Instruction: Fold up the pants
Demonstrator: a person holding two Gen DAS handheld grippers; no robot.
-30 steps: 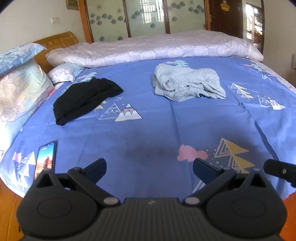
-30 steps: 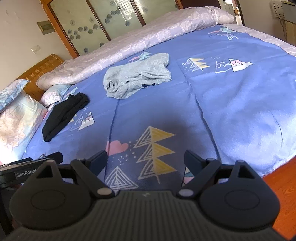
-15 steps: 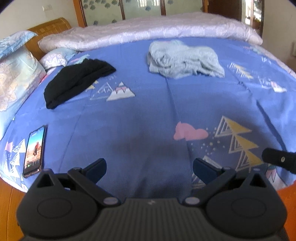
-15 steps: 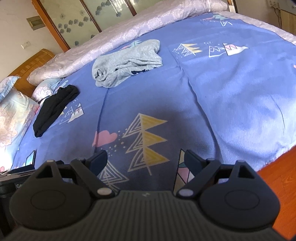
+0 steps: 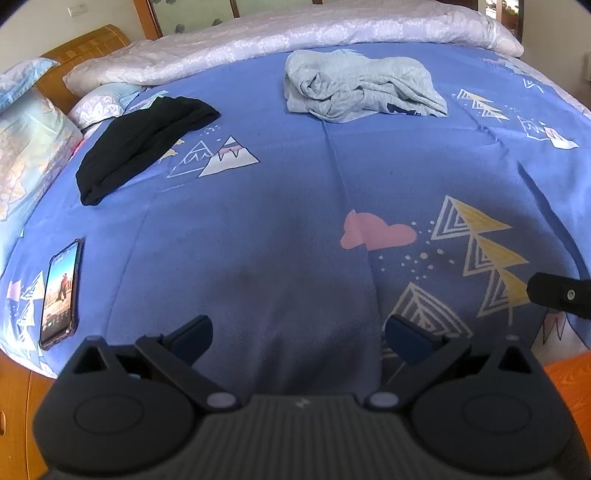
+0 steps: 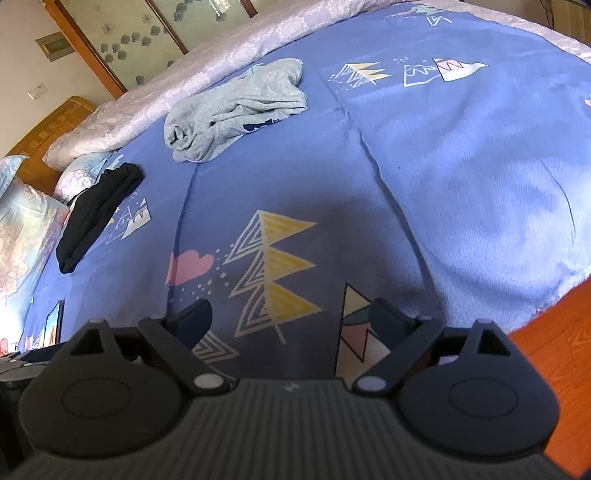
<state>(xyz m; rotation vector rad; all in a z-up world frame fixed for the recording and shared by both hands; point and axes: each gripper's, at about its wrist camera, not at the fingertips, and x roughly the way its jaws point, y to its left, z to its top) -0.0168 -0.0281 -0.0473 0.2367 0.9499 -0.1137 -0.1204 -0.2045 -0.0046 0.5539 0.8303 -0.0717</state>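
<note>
The left claw (image 5: 297, 338) is held wide, with nothing between its fingers, above the near part of the bed (image 5: 280, 229). The right claw (image 6: 291, 319) is likewise spread wide and carries nothing; it is held over the near edge of the bed, just above a printed row of yellow triangles (image 6: 275, 273). At the right edge of the left wrist view, a black part of the right claw can be seen beside the same triangles.

Farther out, the blue patterned bedcover is seen lying flat, with a pink cloud print (image 5: 376, 232) near the middle. A phone (image 5: 59, 293) is laid face up near the left edge of the bed, its screen lit.

The grey pants (image 5: 360, 86) are left in a crumpled heap on the far part of the bed, well apart from both claws and just in front of a rolled pale quilt (image 5: 295, 35). A black garment (image 5: 140, 142) is bunched to the left of the pants, near the pillows (image 5: 29, 144). A wooden headboard (image 5: 79, 46) is seen behind the pillows, and orange wooden floor (image 6: 550, 354) beside the bed.
</note>
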